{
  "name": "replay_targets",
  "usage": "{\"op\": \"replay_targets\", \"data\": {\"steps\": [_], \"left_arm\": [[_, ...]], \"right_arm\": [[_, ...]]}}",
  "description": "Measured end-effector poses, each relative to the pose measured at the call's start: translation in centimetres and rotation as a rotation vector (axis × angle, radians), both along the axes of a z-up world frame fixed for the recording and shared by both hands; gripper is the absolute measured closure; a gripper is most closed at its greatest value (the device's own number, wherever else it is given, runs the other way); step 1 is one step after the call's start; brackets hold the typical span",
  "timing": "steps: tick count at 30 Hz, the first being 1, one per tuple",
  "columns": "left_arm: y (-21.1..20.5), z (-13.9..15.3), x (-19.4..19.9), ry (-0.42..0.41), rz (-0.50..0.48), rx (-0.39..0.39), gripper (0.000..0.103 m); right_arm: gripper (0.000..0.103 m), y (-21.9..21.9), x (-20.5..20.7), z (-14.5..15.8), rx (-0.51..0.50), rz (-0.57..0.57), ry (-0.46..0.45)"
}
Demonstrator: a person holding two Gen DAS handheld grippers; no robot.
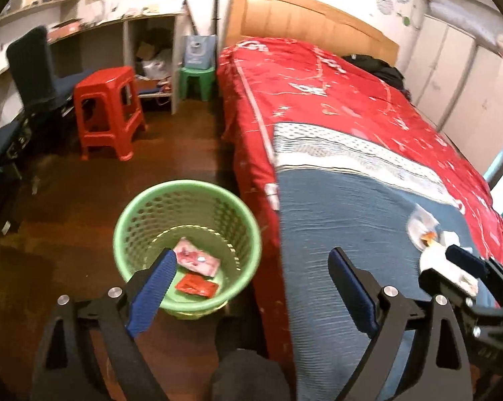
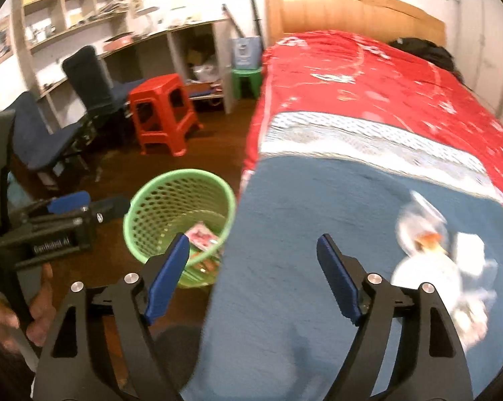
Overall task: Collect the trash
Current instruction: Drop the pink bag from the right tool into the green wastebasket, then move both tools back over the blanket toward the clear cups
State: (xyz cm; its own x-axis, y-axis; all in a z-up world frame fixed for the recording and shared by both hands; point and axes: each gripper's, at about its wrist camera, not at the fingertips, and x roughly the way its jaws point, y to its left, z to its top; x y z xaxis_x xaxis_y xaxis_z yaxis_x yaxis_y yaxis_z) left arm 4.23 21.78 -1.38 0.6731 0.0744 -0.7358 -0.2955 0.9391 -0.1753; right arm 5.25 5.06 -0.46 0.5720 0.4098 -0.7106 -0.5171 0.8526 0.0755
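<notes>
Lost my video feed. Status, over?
Left gripper and right gripper open, empty. Two wrappers in green basket. White trash left on blue blanket. Nothing blocking.

Perforated plastic basket point(image 1: 144, 214) (glossy green)

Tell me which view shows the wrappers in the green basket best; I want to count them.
The left wrist view: it looks down into the green basket, showing a pink wrapper and a red wrapper on its bottom. The right wrist view catches only the pink one and blurred bits, cut off by the bed edge.
</notes>
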Motion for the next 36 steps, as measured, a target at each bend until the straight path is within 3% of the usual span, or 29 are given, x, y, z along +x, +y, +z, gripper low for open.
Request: {"op": "replay_targets", "data": {"steps": [13,36], "left_arm": [[-8.6,2.0,1.2,-0.026,-0.149,0.040,0.012],[-16.3,2.4,2.1,-0.024,-0.295,0.055,0.010]], "right_arm": [[0.013,-10.7,-3.8,0.2,-0.015,-0.227,-0.017],[0.011,-21.2,-6.7,-1.8,-0.004,-0.467,0.051]]}}
